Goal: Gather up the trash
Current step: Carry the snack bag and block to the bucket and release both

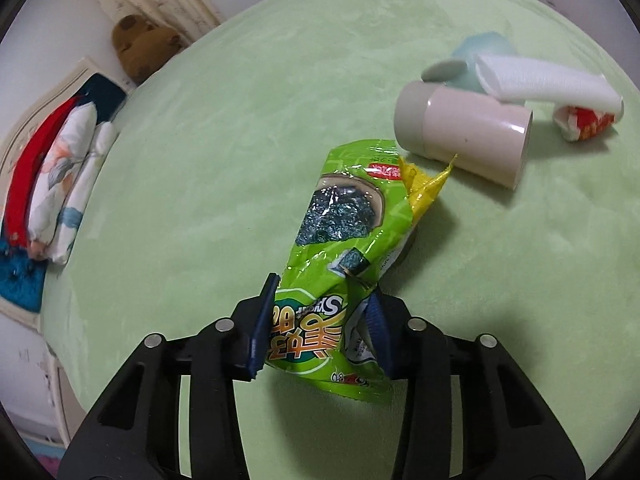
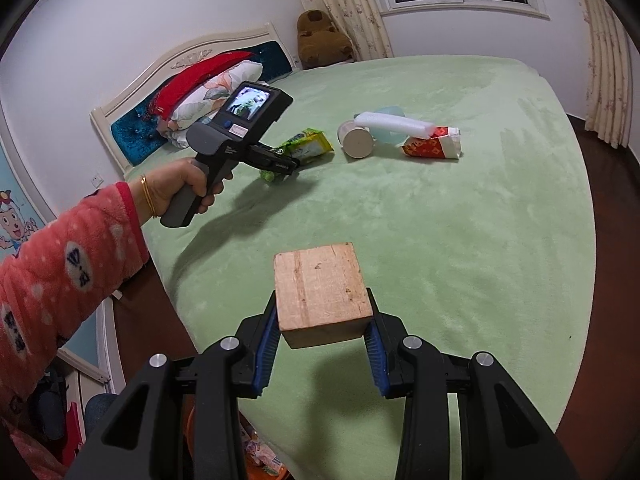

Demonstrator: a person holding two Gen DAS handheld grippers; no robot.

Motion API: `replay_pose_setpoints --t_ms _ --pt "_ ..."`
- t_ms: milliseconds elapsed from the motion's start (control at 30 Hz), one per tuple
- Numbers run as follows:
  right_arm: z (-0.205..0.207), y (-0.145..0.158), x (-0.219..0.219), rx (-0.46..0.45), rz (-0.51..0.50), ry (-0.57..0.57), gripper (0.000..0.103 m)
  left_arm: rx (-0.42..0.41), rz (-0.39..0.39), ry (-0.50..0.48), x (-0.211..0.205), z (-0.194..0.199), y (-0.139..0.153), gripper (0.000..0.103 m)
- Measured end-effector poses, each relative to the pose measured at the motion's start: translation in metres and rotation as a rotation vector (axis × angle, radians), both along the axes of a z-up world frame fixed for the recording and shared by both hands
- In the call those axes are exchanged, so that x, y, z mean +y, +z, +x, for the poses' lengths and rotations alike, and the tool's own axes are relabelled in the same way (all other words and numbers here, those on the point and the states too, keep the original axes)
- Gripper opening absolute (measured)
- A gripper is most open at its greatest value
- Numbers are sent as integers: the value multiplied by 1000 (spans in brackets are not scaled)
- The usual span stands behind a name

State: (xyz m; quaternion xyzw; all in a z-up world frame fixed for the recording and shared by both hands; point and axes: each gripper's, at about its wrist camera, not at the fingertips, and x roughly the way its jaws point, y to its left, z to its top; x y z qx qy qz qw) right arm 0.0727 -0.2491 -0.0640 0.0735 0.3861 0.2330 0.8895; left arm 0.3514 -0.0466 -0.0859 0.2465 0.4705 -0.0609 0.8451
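Note:
My left gripper [image 1: 320, 320] is shut on the near end of a green seaweed snack bag [image 1: 344, 232] and holds it over the green bed. The bag also shows in the right wrist view [image 2: 306, 146], with the left gripper [image 2: 286, 166] on it. My right gripper [image 2: 322, 332] is shut on a wooden block [image 2: 322, 292], held above the near part of the bed. Beyond the bag lie a beige cylinder cup [image 1: 464, 134], a white foam roll [image 1: 544, 84], a pale blue container [image 1: 480, 56] and a crumpled red and white wrapper [image 1: 584, 122].
The green bed cover [image 2: 460, 220] fills both views. Pillows and a red blanket [image 2: 200, 80] sit at the headboard. A brown plush toy [image 2: 320, 38] is in the far corner. An orange bin with wrappers [image 2: 256, 456] is on the floor below my right gripper.

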Motion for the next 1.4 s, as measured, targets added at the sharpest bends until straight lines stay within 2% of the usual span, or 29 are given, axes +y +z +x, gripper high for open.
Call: replay_pose_setpoints --t_ms 167,367,567,800,1000,1133,1400 --pt "-3 3 -2 -5 6 -4 38 -52 -2 34 7 -17 21 38" --pt "-13 12 2 -28 9 7 38 -111 -11 40 21 -61 53 38" --pt "-27 20 17 -51 6 42 38 -129 -111 59 44 -135 82 38" --pt "-50 24 45 -57 -10 113 38 -151 -198 49 63 -228 89 38" --pt "-71 16 74 -44 -37 182 38 -116 -280 104 80 -297 61 38" --pt "-86 3 94 -15 -64 225 38 -55 -343 160 94 -334 28 38" --pt "-106 -42 127 83 -116 294 38 71 -398 284 112 -374 -36 38"
